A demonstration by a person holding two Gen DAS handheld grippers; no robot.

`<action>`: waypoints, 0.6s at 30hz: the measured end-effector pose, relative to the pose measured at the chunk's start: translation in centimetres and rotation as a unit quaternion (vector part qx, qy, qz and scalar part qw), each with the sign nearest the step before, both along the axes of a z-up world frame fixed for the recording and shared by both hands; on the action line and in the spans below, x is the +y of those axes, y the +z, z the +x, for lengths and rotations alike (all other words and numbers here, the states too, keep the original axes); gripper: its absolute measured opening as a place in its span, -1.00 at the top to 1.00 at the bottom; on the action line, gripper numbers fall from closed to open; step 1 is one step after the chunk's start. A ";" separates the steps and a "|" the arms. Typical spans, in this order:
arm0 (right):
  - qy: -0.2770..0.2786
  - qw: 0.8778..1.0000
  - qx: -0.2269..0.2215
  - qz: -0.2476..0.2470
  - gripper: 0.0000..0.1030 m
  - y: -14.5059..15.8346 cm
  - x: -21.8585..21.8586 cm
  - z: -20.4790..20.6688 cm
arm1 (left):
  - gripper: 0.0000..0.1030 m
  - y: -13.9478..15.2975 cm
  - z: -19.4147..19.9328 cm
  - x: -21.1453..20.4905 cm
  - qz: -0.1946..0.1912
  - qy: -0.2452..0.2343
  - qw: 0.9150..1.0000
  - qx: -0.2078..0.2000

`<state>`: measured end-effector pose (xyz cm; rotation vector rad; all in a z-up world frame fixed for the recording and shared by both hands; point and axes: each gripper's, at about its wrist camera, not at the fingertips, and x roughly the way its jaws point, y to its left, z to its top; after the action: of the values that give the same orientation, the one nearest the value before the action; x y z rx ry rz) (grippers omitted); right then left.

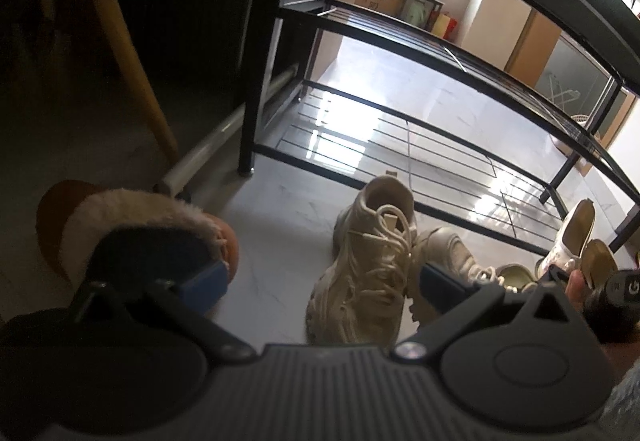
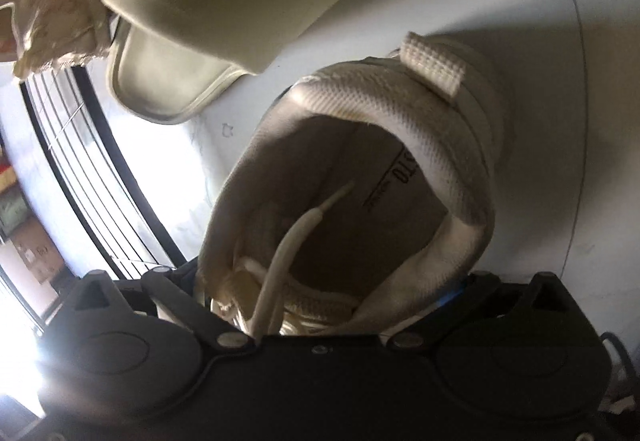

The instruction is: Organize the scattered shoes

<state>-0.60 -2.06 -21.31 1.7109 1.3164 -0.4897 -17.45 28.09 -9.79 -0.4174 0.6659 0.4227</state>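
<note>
Left gripper (image 1: 324, 281): fingers spread, nothing between them; cream sneaker (image 1: 368, 261) just ahead.
Right gripper (image 2: 324, 293): fingertips hidden beside second sneaker (image 2: 360, 177); grip unclear.

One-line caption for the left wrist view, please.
Open left gripper hovering over a beige sneaker before the bare shoe rack.

Left view: rack (image 1: 400, 109) ahead, both wire shelves bare, open from the front between black posts. Floor (image 1: 272, 225) open between fur slipper (image 1: 132, 217) at left and beige sneaker (image 1: 372, 261) at centre. Right of it a second sneaker (image 1: 448, 249), sandals (image 1: 576, 233) and the right hand-held gripper (image 1: 616, 293) crowd the floor before the rack's right end. Wooden leg (image 1: 128, 53) and dark furniture close off the left.

Right view: sneaker collar (image 2: 380, 161) fills the near space; slide (image 2: 224, 13) just beyond; bare floor (image 2: 592, 121) to the right.
</note>
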 end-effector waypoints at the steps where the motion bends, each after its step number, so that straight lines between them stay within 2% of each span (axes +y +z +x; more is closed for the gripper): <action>1: 0.004 1.000 -0.006 -0.006 -0.92 0.2 -0.1 0.0 | -0.99 0.0 0.0 -0.1 0.001 0.001 1.000 0.000; 4: 0.013 0.999 -0.024 -0.015 -0.87 0.5 -0.7 -0.2 | -0.99 0.0 0.0 -0.4 0.014 0.000 1.000 -0.001; 7: 0.013 1.000 -0.025 0.004 -0.88 0.4 -1.4 -0.6 | -0.99 -0.2 0.1 -0.3 0.008 -0.001 1.000 0.002; 10: 0.012 0.999 -0.014 0.043 -1.00 -0.2 -2.1 -0.7 | -0.99 -0.5 0.2 -0.3 0.003 -0.003 1.000 0.010; 13: 0.010 0.995 -0.018 0.096 -1.00 -0.5 -2.5 -0.6 | -0.99 -0.7 0.2 -0.1 0.002 0.000 1.000 0.010; 16: 0.018 0.994 -0.008 0.110 -1.00 1.1 -2.7 -1.0 | -0.99 -0.7 0.1 0.2 -0.002 0.008 1.000 0.007; 18: 0.052 0.994 -0.010 0.098 -1.00 3.7 -2.4 -1.0 | -0.99 -0.7 0.1 0.4 -0.006 0.013 1.000 0.005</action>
<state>-1.65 -4.51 -17.58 1.7903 1.4705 -0.2885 -17.38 28.53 -10.47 -0.4368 0.6729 0.4464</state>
